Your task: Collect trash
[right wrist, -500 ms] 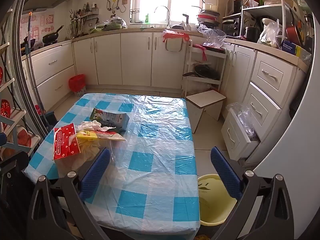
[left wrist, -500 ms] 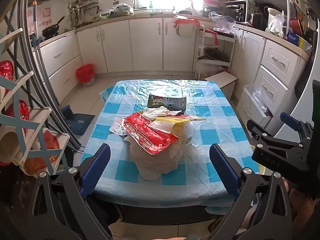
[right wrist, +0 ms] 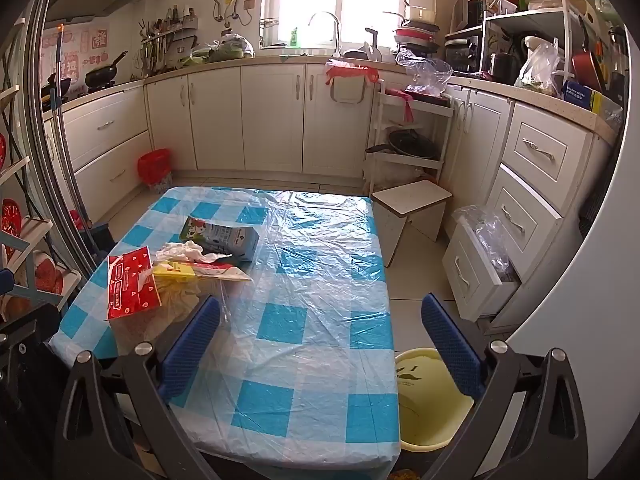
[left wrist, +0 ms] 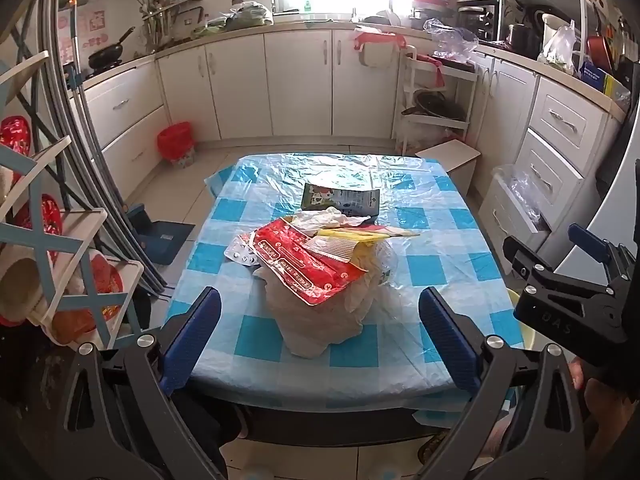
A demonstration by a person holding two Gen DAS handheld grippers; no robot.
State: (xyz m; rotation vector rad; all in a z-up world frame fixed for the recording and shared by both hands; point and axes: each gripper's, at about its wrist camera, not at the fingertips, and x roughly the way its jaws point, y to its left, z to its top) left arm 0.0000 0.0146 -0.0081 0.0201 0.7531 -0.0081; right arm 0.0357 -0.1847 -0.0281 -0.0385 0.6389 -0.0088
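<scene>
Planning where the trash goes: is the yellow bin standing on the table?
No, the yellow bin stands on the floor beside the table, below its near right corner.

Your surface (left wrist: pixel 432 276): blue-checked cloth under clear plastic | near-left: trash pile (left wrist: pixel 320 280) of red wrapper, yellow packet, white bag, pill blister | farther: milk carton (left wrist: pixel 340 200) lying flat, crumpled tissue (left wrist: pixel 328 218) just beside it

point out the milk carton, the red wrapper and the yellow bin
milk carton (right wrist: pixel 224 236), right wrist view, its top face
red wrapper (left wrist: pixel 304 264), left wrist view, its middle
yellow bin (right wrist: pixel 430 408), right wrist view, its inner wall
</scene>
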